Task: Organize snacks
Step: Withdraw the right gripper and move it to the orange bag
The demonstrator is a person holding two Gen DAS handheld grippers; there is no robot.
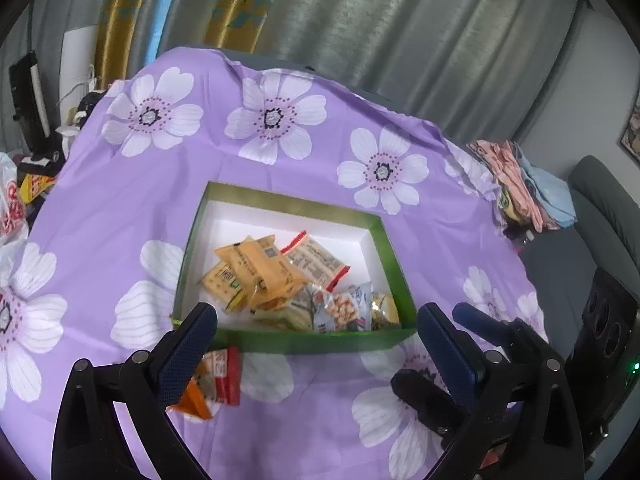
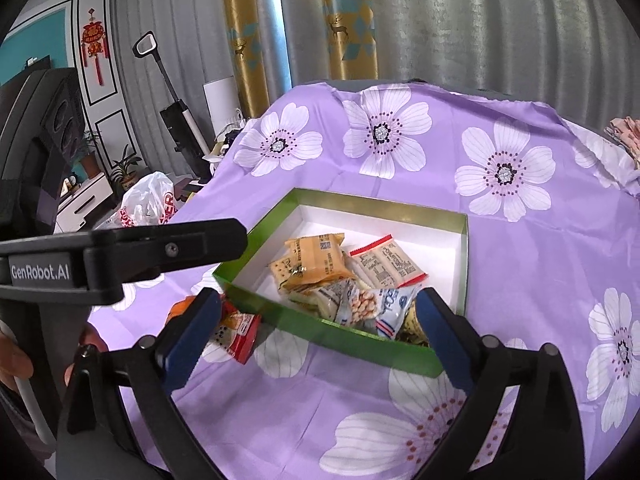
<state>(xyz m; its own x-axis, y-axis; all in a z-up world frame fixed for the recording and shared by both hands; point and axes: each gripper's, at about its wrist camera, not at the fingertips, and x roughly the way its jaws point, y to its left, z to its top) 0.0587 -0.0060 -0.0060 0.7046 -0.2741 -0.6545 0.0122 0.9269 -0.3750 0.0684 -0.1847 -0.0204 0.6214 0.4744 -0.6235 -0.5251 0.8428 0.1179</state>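
Observation:
A green box [image 1: 280, 342] with a white inside stands on the purple flowered cloth; it also shows in the right wrist view [image 2: 320, 332]. It holds several snack packets, among them orange ones [image 1: 260, 268] and a peanut packet [image 2: 362, 306]. A red and orange snack packet [image 1: 218, 376] lies on the cloth outside the box's near left corner, also in the right wrist view [image 2: 238, 330]. My left gripper [image 1: 316, 328] is open and empty above the box's near wall. My right gripper [image 2: 320, 316] is open and empty, close to the same wall. The left gripper's body [image 2: 120, 252] shows at left.
The cloth-covered table [image 1: 120, 208] drops off at its edges. A plastic bag [image 2: 146, 200] and clutter lie left of it, folded clothes [image 1: 524, 184] and a grey sofa [image 1: 600, 208] to the right. Curtains hang behind.

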